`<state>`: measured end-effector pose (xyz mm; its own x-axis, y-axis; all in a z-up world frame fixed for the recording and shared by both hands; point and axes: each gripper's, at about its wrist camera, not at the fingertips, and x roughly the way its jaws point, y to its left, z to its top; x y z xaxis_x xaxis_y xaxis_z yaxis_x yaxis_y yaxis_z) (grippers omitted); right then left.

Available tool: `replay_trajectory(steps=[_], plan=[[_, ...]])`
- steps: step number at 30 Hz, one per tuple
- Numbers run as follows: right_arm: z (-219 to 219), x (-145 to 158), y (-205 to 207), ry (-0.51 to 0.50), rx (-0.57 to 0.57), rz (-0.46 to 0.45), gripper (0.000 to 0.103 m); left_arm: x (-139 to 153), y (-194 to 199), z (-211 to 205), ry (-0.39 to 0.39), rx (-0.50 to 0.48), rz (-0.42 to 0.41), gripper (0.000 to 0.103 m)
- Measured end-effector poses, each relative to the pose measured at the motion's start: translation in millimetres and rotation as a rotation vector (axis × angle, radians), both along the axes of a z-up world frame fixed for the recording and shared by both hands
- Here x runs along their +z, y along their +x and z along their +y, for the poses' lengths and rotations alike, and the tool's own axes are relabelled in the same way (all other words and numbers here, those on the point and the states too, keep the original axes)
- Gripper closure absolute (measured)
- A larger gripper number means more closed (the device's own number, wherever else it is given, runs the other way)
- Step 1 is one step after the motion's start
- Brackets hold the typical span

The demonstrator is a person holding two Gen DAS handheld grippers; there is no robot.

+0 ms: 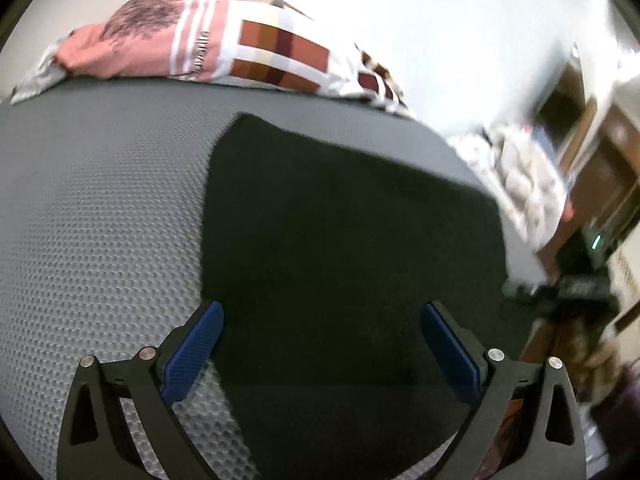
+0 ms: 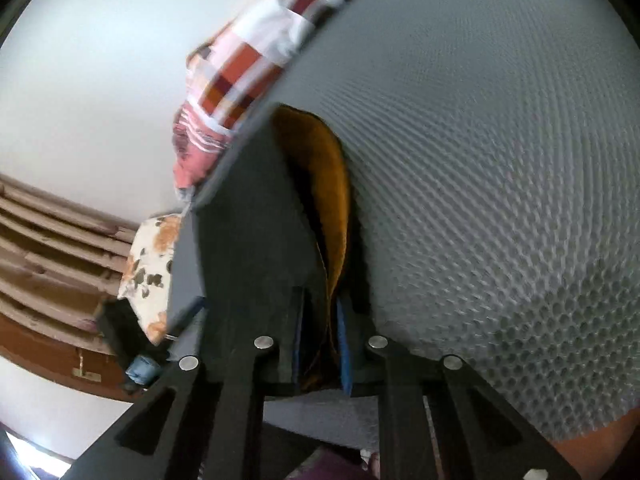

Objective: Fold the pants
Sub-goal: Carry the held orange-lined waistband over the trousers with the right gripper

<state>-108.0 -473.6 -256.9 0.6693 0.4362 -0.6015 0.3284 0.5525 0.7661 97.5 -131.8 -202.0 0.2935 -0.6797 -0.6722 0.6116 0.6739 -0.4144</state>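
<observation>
Clamping thin: pants (image 2: pixel 256 216) hem is pinched by right gripper (image 2: pixel 320 344), lifted off grey mat (image 2: pixel 500 160); slip-out risked if tugged. Left gripper (image 1: pixel 320 344) is spread wide, empty, above flat pants; layers could be dragged askew toward patterned bedding (image 1: pixel 224 48).

No text can be read for certain. The pink patterned bedding (image 1: pixel 192 36) at 11 o'clock in the left wrist view carries a short line of dark lettering, too blurred to make out.
</observation>
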Motion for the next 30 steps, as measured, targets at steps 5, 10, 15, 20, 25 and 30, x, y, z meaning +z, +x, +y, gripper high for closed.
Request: replay_trajectory(steps=[5, 10, 15, 20, 25, 30], plan=[[-1.8, -0.3, -5.0, -0.001, 0.01, -0.025, 0.089, 15.0, 43.0, 16.3, -0.035, 0.074, 0.028, 0.004], [-5.5, -6.0, -7.9, 0.043, -0.006, -0.023, 0.088, 9.7, 90.2, -2.8, 0.067, 0.067, 0.052, 0.005], [-6.5, -7.2, -6.8, 0.067, -0.012, -0.021, 0.088, 3.5, 110.4, -26.2, 0.202, 0.084, -0.026, 0.011], [-12.1, -12.2, -8.1, 0.092, -0.016, -0.022, 0.088, -7.6, 141.0, -29.3, 0.308, 0.209, -0.034, 0.012], [-13.7, -13.6, -6.6, 0.112, -0.02, -0.021, 0.088, -19.6, 146.7, -39.2, 0.407, 0.203, -0.105, 0.012], [-14.4, -15.1, -7.0, 0.127, -0.024, -0.02, 0.088, -5.3, 149.3, -6.8, 0.264, 0.273, -0.082, 0.017]])
